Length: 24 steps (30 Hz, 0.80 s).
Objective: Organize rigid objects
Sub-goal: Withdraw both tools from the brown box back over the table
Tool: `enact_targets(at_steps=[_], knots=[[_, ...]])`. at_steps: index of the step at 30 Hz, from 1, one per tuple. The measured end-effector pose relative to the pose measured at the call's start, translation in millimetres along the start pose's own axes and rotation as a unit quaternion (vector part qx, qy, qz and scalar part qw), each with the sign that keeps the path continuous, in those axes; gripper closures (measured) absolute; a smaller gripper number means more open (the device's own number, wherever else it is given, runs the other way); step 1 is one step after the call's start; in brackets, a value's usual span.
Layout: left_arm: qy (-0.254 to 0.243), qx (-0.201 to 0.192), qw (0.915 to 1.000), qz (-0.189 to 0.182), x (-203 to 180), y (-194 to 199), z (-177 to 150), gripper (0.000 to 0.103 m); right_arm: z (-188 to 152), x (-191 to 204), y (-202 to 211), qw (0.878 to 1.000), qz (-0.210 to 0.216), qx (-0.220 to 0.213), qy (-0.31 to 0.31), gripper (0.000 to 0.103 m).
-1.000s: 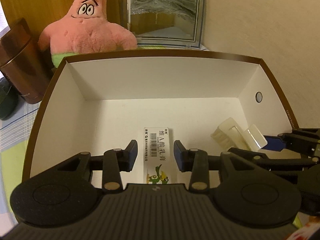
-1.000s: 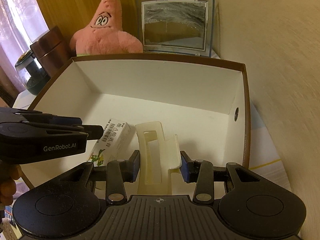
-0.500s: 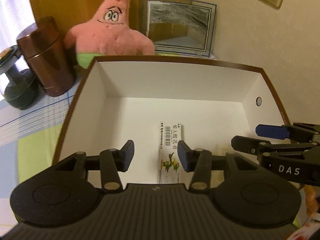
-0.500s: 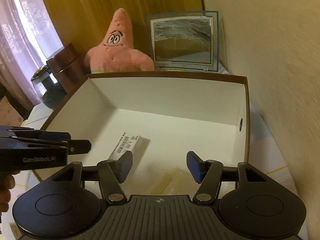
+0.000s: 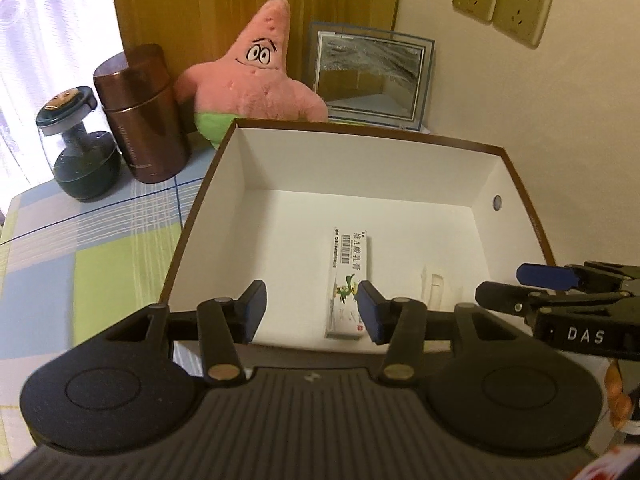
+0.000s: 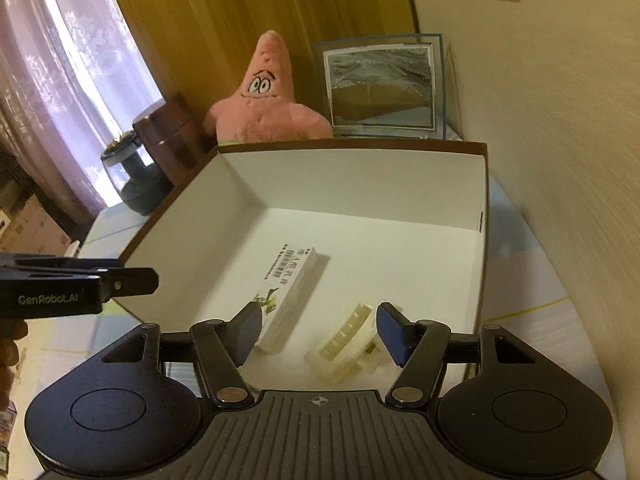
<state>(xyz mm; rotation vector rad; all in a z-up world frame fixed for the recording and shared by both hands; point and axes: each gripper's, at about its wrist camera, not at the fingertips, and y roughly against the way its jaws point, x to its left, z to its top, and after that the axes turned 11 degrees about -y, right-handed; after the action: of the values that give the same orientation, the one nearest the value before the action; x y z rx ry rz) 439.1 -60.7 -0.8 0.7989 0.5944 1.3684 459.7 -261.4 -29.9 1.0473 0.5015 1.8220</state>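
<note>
Now I am seeing both tongs released and empty above the white cardboard box with brown rim (image 5: pixel 524 184), their jaws having just been opening. The left tongs (image 5: pixel 311 311) and right tongs (image 6: pixel 319 334) are holding nothing. The white medicine carton (image 6: pixel 290 296) and the cream plastic clip (image 6: pixel 348 344) are lying inside, near each other. I am judging these two finished; whether more are waiting, I cannot tell.

Near end of carton (image 5: pixel 348 280) hidden behind one of the left fingers (image 5: pixel 370 312). Cream plastic piece (image 5: pixel 434 286) washed out against white box floor (image 5: pixel 400 220), shape unreadable there. Small print on carton too blurred to read. Plush star's (image 6: pixel 264 112) lower body cut off by box rim.
</note>
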Motion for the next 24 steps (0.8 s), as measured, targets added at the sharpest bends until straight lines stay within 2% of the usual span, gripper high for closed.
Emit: enact_targets(at_steps=[15, 24], knots=[[-0.009, -0.025, 0.9996, -0.005, 5, 68, -51, 0.057, -40, 31, 61, 0.999, -0.005, -0.037, -0.007, 0.042], [-0.002, -0.022, 0.9998, -0.001, 24, 100, -97, 0.057, -76, 60, 77, 1.0, 0.001, -0.021, 0.002, 0.042]])
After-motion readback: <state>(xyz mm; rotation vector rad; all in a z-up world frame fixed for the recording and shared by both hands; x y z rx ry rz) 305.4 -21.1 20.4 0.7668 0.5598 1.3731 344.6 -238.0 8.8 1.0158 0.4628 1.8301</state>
